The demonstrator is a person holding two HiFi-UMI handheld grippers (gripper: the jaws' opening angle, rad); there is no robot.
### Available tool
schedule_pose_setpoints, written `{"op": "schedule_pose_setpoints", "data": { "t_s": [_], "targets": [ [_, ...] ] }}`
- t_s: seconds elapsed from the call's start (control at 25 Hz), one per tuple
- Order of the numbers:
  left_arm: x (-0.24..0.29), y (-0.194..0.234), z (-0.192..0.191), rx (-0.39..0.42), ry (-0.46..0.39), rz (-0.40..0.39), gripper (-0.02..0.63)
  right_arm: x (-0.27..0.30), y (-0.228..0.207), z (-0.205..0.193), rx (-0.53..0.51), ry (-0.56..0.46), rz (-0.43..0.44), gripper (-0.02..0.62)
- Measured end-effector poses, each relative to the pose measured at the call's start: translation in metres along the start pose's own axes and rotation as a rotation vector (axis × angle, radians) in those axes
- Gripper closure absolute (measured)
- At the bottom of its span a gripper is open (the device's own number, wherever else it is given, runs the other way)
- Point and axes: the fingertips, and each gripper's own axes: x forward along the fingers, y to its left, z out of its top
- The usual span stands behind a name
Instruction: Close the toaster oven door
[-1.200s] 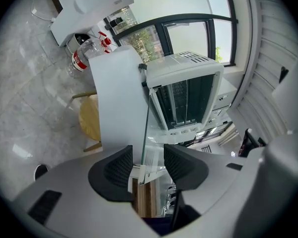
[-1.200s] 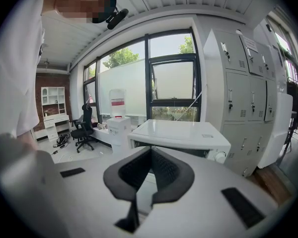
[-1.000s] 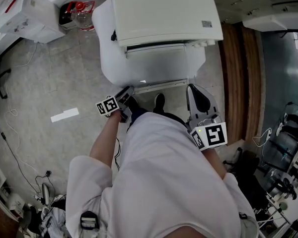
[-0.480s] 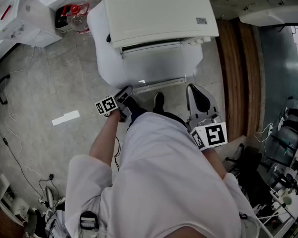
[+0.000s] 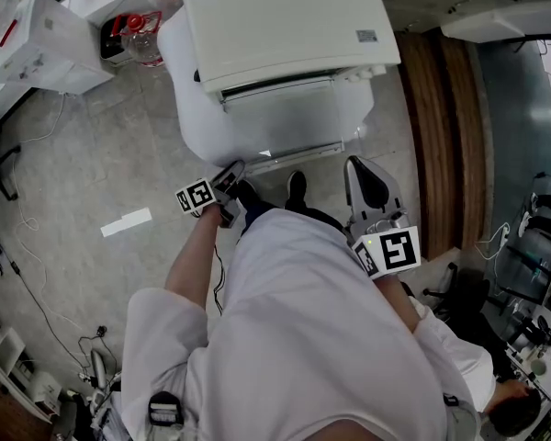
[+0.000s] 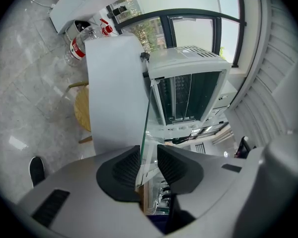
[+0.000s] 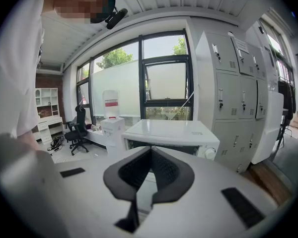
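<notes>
oven [image 5: 285, 21] is carried on a white table [image 5: 188, 108]; a white strip [image 5: 127, 221] is seen on the tiled floor [image 5: 83, 154].

White toaster oven [image 5: 285, 26] stands with its door [image 5: 289, 118] dropped open.

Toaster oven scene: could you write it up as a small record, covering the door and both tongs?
oven: white toaster oven on a white table
door: oven door open, swung down toward the person
left: left tongs closing, the door's edge between them, not yet pinched
right: right tongs shut, holding nothing
task: door not closed yet
</notes>
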Motion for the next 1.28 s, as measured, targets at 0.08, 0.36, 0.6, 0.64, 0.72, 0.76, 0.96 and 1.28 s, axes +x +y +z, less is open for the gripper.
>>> {"op": "schedule_pose_setpoints", "data": {
  "t_s": [0.08, 0.36, 0.6, 0.64, 0.72, 0.76, 0.96, 1.28],
  "targets": [
    [-0.001, -0.001, 0.0, -0.002, 0.002, -0.006, 0.489, -0.001, 0.0, 0.0, 0.003, -0.001, -0.001, 0.588],
    [-0.003, -0.009, 0.0, -0.01, 0.003, -0.03, 0.492, 0.001, -0.001, -0.003, 0.013, -0.006, 0.002, 0.588],
    [-0.007, -0.018, 0.001, -0.044, 0.004, -0.064, 0.497, 0.0, -0.004, -0.003, 0.033, -0.009, -0.002, 0.588],
    [-0.007, -0.02, 0.001, -0.053, 0.003, -0.075, 0.5, 0.0, -0.004, -0.003, 0.036, -0.011, -0.001, 0.588],
    [-0.008, -0.028, 0.002, -0.08, -0.003, -0.105, 0.509, 0.0, -0.003, -0.004, 0.043, -0.016, 0.002, 0.588],
    [-0.008, -0.032, 0.002, -0.095, -0.006, -0.12, 0.515, 0.0, -0.003, -0.004, 0.046, -0.018, 0.004, 0.588],
    [-0.011, -0.04, 0.005, -0.091, -0.011, -0.13, 0.541, 0.001, -0.004, -0.003, 0.055, -0.029, 0.002, 0.588],
    [-0.013, -0.062, 0.014, -0.163, -0.015, -0.207, 0.549, 0.0, -0.005, -0.004, 0.08, -0.048, 0.002, 0.588]
  ]
}}
